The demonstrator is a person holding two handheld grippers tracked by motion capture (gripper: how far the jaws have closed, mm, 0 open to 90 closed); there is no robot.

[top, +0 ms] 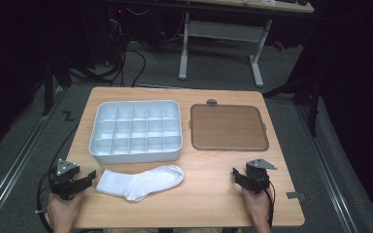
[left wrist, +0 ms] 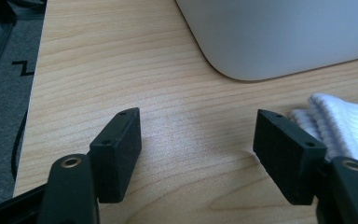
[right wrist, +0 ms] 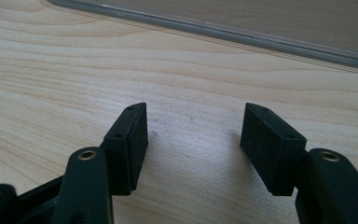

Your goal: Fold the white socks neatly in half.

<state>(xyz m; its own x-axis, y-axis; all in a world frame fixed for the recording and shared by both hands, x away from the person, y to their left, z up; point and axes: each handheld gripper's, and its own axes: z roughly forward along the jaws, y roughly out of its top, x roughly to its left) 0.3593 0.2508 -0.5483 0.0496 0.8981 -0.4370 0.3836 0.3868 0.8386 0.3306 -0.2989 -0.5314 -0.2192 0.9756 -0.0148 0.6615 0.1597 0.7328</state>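
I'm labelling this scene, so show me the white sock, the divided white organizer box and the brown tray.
white sock [top: 141,182], high view, middle of the foot.
divided white organizer box [top: 136,156], high view, near outer wall.
brown tray [top: 228,127], high view, bare centre.

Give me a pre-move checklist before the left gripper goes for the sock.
1. Left gripper jaws apart, nothing between them: ok.
2. Right gripper jaws apart, nothing between them: ok.
3. Sock lies flat on the table, free of both grippers: ok.
4. Sock cuff beside the left gripper's far jaw, not yet between the jaws: not ok.
5. Divided bin compartments look bare: ok.
6. Brown tray bare: ok.
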